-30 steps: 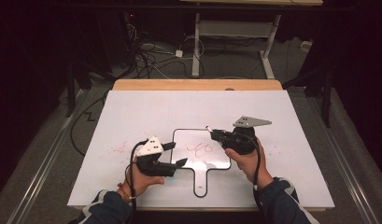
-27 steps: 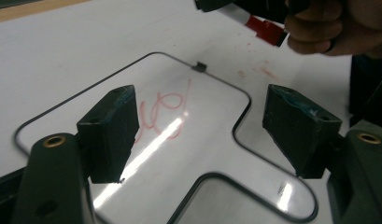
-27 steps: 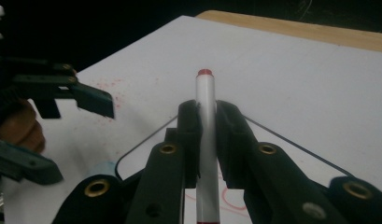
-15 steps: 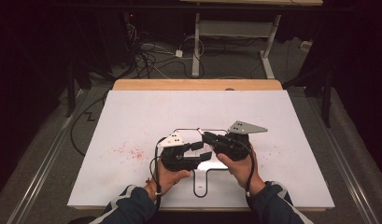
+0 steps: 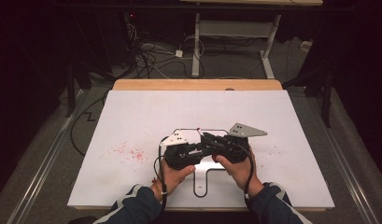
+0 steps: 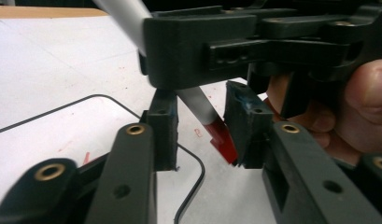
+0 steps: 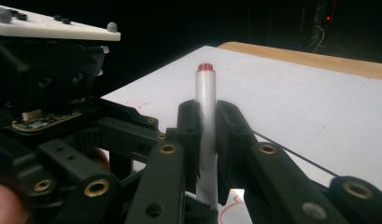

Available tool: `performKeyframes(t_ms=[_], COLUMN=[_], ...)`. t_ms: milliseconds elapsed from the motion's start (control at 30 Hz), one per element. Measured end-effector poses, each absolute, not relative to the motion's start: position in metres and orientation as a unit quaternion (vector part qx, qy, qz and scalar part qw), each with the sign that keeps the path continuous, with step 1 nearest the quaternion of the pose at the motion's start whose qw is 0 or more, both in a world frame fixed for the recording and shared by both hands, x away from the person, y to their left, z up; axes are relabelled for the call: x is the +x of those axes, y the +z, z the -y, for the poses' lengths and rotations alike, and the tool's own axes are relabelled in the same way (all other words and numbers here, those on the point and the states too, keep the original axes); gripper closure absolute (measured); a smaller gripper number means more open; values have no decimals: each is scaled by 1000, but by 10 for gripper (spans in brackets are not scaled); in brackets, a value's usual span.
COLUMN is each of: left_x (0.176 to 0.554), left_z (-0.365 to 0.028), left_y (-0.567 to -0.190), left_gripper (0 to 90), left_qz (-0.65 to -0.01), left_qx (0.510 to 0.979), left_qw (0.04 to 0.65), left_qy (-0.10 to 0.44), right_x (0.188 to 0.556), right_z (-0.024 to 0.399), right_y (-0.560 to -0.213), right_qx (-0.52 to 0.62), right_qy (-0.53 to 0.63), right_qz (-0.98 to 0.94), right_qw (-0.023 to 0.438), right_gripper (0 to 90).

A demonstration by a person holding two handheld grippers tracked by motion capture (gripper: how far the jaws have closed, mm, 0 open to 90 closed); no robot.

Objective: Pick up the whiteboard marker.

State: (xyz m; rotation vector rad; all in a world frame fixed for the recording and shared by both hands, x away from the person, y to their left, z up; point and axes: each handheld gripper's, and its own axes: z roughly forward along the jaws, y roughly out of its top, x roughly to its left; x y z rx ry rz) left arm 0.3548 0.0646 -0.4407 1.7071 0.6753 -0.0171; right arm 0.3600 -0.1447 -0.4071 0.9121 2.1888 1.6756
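The right gripper (image 7: 207, 140) has its jaws clamped on the white barrel of a marker (image 7: 207, 100), red end cap pointing up and away from it over the whiteboard (image 5: 146, 112). Seen from the left gripper (image 6: 200, 126), that same marker slants down out of the right gripper's body, and its red cap (image 6: 222, 137) hangs right in the gap between the left jaws, long axis running steeply through them rather than across. Those left jaws have just been closing in; the cap sits close against the right-hand pad, while the left-hand pad looks a touch apart from the barrel, so no firm pinch yet by my reading. Both hands meet over the black outline (image 5: 198, 186) drawn on the board. Next comes squeezing that cap, I'd judge, then pulling along the marker's line.
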Motion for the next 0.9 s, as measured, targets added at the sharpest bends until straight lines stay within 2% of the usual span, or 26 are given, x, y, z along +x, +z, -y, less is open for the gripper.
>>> performKeyframes(t_ms=[33,100,133,233,333,533,567,633,667,700,733,767,867,900], left_x=[357,356,358,359,358,355,357,354,356,355,354,354,354,354], left_z=[-69,-68,-72,-74,-73,-69,-72,-68,-71,-71,-70,-70,-69,-69], left_y=[-441,-441,-441,-441,-440,-440,-439,-439,-438,-437,-437,-437,-437,-437], left_gripper=[680,727,750,785,788,789,790,789,790,790,790,790,790,790], left_qz=[-286,-295,-287,-285,-274,-280,-261,-276,-253,-250,-249,-248,-243,-242], left_qx=[751,744,758,761,773,766,784,767,789,791,792,794,799,800], left_qw=[596,600,585,582,571,576,559,576,555,554,552,549,544,541], left_qy=[11,5,18,25,45,55,68,63,72,75,78,79,87,90], right_x=[360,358,358,356,355,352,352,352,351,351,351,351,351,350], right_z=[144,144,144,145,146,146,145,145,144,144,143,142,142,141], right_y=[-407,-406,-406,-404,-404,-405,-404,-404,-405,-405,-405,-405,-405,-405], right_qx=[310,307,306,301,298,289,289,287,286,284,282,281,280,276], right_qy=[573,572,573,572,568,560,558,556,555,554,551,549,547,546], right_qz=[-749,-750,-750,-752,-755,-762,-763,-765,-766,-767,-769,-771,-771,-773], right_qw=[119,123,125,132,136,147,148,152,153,155,157,162,164,167], right_gripper=[815,814,813,812,812,799,787,778,779,779,770,726,732,701])
